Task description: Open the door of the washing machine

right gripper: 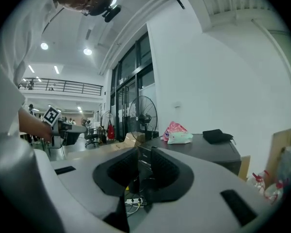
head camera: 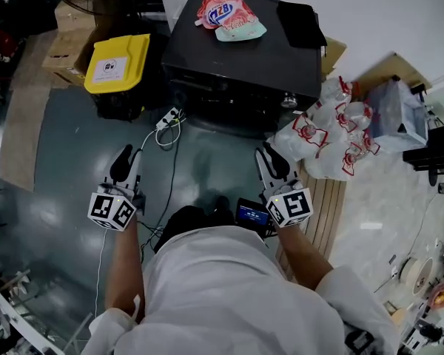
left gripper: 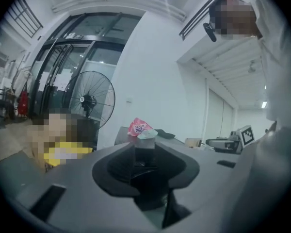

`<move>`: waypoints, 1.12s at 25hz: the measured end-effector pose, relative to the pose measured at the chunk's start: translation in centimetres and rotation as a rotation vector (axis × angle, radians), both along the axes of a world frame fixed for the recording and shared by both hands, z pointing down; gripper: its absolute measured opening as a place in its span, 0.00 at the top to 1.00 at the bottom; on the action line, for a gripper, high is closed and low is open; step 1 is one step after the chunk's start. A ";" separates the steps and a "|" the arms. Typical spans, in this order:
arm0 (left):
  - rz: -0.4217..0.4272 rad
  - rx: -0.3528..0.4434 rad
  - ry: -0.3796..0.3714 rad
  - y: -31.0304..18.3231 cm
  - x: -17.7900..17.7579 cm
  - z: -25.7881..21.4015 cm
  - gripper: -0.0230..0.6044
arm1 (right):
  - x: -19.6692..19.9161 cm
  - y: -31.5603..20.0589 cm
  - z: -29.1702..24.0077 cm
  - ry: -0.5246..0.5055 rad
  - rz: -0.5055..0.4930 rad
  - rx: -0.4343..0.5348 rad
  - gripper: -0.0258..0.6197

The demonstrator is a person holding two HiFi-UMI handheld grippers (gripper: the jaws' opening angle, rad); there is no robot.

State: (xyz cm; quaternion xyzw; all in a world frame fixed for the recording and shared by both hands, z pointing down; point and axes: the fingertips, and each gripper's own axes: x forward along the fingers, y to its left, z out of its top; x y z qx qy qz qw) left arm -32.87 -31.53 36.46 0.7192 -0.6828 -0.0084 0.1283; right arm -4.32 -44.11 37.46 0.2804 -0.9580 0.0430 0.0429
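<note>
The black washing machine (head camera: 244, 58) stands ahead on the grey floor, and I see its top with the front face in shadow. A pink bag (head camera: 226, 9) and a black cloth (head camera: 300, 13) lie on it. My left gripper (head camera: 126, 157) and right gripper (head camera: 270, 157) hover side by side over the floor, well short of the machine and pointing toward it. Both stand open with nothing between the jaws. In the left gripper view the gripper (left gripper: 145, 159) faces the pink bag (left gripper: 139, 126). In the right gripper view the gripper (right gripper: 144, 164) faces the machine (right gripper: 208, 152).
A yellow-lidded bin (head camera: 118, 63) sits left of the machine, beside cardboard boxes (head camera: 66, 46). A white power strip (head camera: 169, 118) with cables lies on the floor in front. Tied plastic bags (head camera: 333, 128) pile up at the right, by a wooden slatted board (head camera: 322, 213). A standing fan (left gripper: 89, 101) is at the far left.
</note>
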 end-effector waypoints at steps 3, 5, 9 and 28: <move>0.032 -0.018 -0.008 -2.3 -0.8 0.5 0.75 | -0.8 -2.1 0.8 0.000 0.005 -0.024 0.81; 0.054 -0.035 -0.013 -4.1 -1.4 1.3 0.75 | -1.6 -3.5 1.4 0.005 0.009 -0.042 0.81; 0.118 -0.075 -0.006 -8.4 -2.7 4.8 0.75 | -3.1 -6.6 2.9 0.024 0.028 -0.073 0.81; 0.778 -0.363 -0.142 -25.1 -2.9 25.7 0.70 | -10.1 -21.2 1.1 0.103 0.342 -0.030 0.82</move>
